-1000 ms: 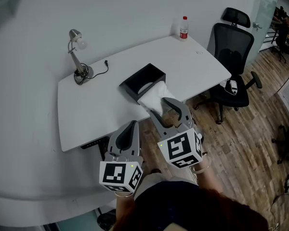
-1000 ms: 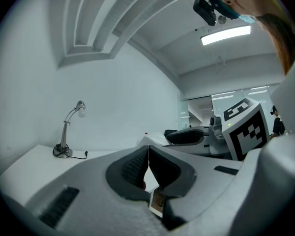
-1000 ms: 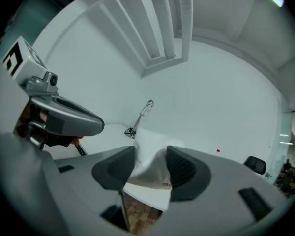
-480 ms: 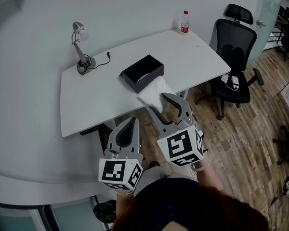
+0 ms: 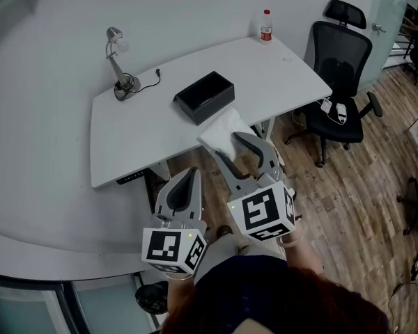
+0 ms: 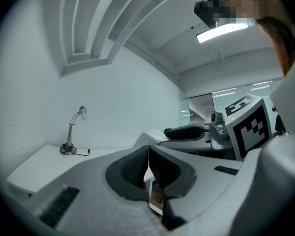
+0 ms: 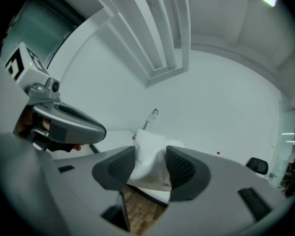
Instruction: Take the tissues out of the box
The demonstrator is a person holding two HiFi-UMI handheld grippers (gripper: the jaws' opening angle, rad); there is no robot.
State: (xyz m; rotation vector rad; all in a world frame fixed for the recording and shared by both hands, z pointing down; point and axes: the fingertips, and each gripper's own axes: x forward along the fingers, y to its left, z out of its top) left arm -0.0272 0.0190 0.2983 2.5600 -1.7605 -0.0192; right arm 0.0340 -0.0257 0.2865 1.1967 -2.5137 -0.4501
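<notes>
Below and to the right, wood floor [image 5: 362, 207]. Across the upper half of the head view, a white table [image 5: 125, 145], far edge against a pale wall. At the table's right end, a black office chair [image 5: 338, 68] on castors.

Nearer the camera, two tools side by side, both pointing toward the table. Right tool [image 5: 241, 149] closed on a soft white pack of tissues [image 5: 223, 129]; in the right gripper view [image 7: 151, 167], ribbed pads pressed into both sides of the pack [image 7: 147, 156], jaws kept well apart by its bulk. Left tool [image 5: 187, 181] just to the left and a little lower, pads brought together [image 6: 148, 167] with nothing between them, only a thin seam showing.

On the table's middle, a black rectangular box [image 5: 204, 97], open at the top, inside dark. Tissues fully clear of that box, held in the air by the table's near edge, touching only the right tool.

At the table's left rear, a small silver desk lamp [image 5: 118, 68] with its black cord trailing beside the base. At the right rear corner, a bottle [image 5: 266, 25] with a red cap, upright.
</notes>
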